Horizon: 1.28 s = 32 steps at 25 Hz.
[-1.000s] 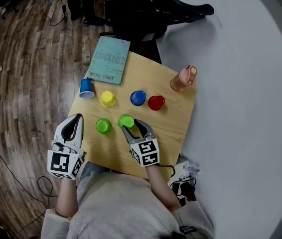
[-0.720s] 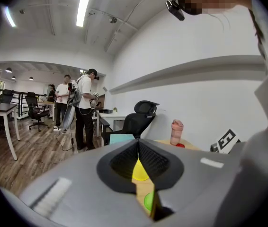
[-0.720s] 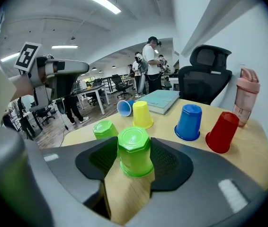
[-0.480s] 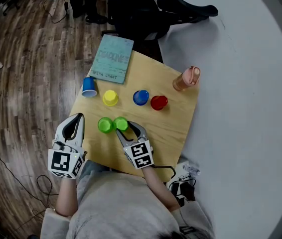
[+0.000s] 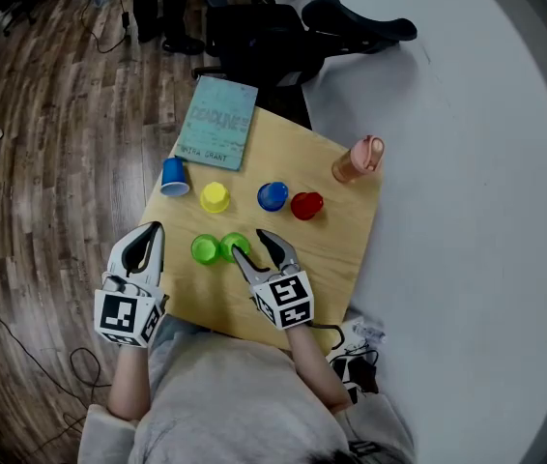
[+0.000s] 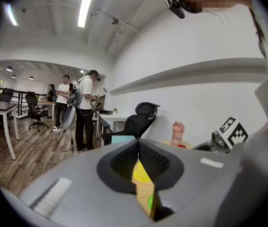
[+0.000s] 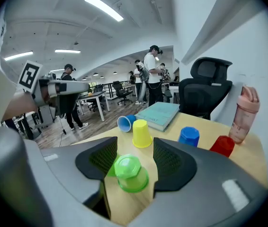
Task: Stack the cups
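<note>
Several cups stand upside down on the wooden table [image 5: 336, 254]: two green ones [image 5: 204, 249] [image 5: 235, 246] side by side, a yellow one [image 5: 215, 197], a blue one [image 5: 273, 196] and a red one [image 5: 305, 205]. Another blue cup [image 5: 172, 175] lies on its side at the left edge. My right gripper [image 5: 251, 245] is open, and the right-hand green cup [image 7: 131, 173] stands on the table between its jaws, near the left pad with a gap on the right. The other green cup [image 7: 109, 170] peeks out behind that pad. My left gripper [image 5: 143, 249] hangs shut and empty off the table's left front corner.
A teal book [image 5: 217, 122] lies at the table's far left corner. A pink bottle [image 5: 356, 158] stands at the far right corner. A black office chair [image 5: 283, 37] sits just behind the table. People stand further back in the room [image 6: 79, 108].
The green cup between my right gripper's jaws has slid left until it stands beside the other green cup. The gripper has since drawn back slightly. My left gripper stayed put.
</note>
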Each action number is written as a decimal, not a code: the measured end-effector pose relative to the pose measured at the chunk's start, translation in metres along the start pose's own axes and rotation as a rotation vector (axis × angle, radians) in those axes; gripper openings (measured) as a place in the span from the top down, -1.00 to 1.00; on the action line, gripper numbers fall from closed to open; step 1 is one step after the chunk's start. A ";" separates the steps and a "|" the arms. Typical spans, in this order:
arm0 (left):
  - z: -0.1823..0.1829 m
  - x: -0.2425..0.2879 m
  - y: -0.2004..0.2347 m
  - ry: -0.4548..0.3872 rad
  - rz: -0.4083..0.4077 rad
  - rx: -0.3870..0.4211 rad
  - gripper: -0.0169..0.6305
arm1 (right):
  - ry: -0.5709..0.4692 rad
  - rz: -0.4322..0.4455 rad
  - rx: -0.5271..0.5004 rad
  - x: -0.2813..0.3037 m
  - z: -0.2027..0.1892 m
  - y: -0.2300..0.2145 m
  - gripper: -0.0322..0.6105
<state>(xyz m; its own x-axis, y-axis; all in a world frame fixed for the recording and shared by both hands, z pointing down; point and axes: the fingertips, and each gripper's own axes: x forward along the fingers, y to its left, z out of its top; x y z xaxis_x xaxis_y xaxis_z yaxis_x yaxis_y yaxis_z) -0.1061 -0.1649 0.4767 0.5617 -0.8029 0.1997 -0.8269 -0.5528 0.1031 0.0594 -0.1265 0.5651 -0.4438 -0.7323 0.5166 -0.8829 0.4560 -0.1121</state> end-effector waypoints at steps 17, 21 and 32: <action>-0.010 0.000 0.044 0.024 0.025 -0.022 0.77 | 0.207 0.072 -0.125 0.104 0.025 -0.010 0.12; -0.014 0.003 0.053 0.036 0.038 -0.030 0.77 | 0.244 0.085 -0.136 0.118 0.017 -0.010 0.12; -0.014 0.019 0.043 0.043 0.008 -0.039 0.77 | 0.170 0.053 -0.155 0.101 0.040 -0.015 0.31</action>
<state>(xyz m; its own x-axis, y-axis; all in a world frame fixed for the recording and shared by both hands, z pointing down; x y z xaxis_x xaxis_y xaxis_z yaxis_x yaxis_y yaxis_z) -0.1318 -0.2006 0.4983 0.5538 -0.7967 0.2421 -0.8324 -0.5365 0.1386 0.0218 -0.2277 0.5849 -0.4454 -0.6155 0.6502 -0.8189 0.5736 -0.0180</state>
